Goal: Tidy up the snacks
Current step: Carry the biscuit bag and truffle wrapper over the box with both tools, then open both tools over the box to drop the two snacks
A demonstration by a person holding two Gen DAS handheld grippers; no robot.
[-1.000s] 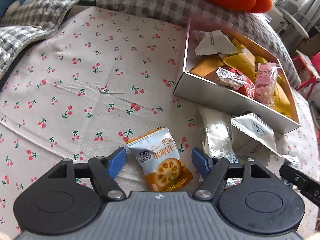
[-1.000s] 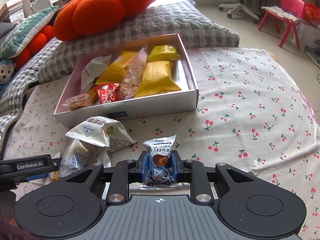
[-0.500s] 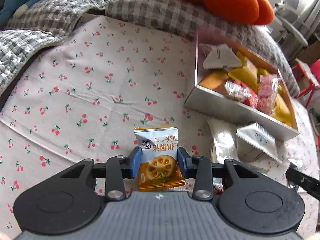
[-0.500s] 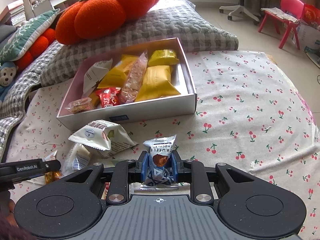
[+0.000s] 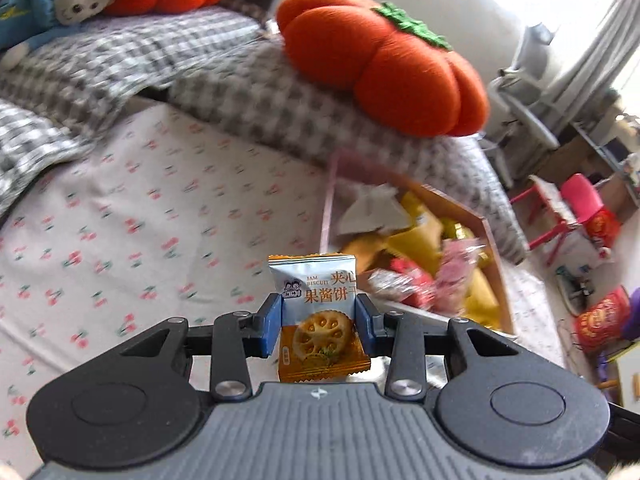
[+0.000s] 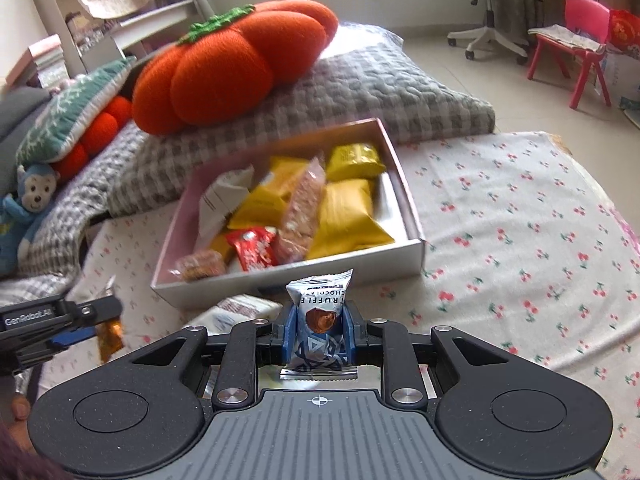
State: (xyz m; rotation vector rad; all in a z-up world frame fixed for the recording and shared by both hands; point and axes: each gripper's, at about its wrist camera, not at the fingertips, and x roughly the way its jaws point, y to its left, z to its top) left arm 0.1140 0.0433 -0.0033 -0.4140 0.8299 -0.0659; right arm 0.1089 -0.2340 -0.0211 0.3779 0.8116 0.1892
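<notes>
From the left wrist view, we see our left claw (image 5: 318,326) with its two blue pads (image 5: 269,324) pressed on the sides of one orange-and-pale-blue jam biscuit packet (image 5: 316,312), lifted clear of the white cherry-print bedsheet (image 5: 120,232); the jaws have just been closing, and the packet sits upright between them. Beyond it to the right lies one shallow white cardboard box (image 5: 494,248), blurred, filled with yellow, red and pink wrappers too smeared for us to count. One big orange knitted pumpkin cushion (image 5: 384,68) rests on a grey checked quilt (image 5: 248,108) behind the box, a second smaller orange one shows at the top left, and one blue monkey plush toy (image 5: 60,0) lies beside it.

From the right wrist view, our right claw (image 6: 318,338) is closed narrowly on one silver-blue truffle chocolate wrapper (image 6: 320,316), held upright just in front of the box's (image 6: 352,262) near wall. Inside the box we count three yellow packets, one red packet, one long pinkish bar, one white pouch and one clear-wrapped brown biscuit. One white pouch (image 6: 244,310) lies on the sheet (image 6: 520,240) between box and claw. At the left edge the left claw (image 6: 86,318) appears with the orange packet (image 6: 108,330) in its grip.
</notes>
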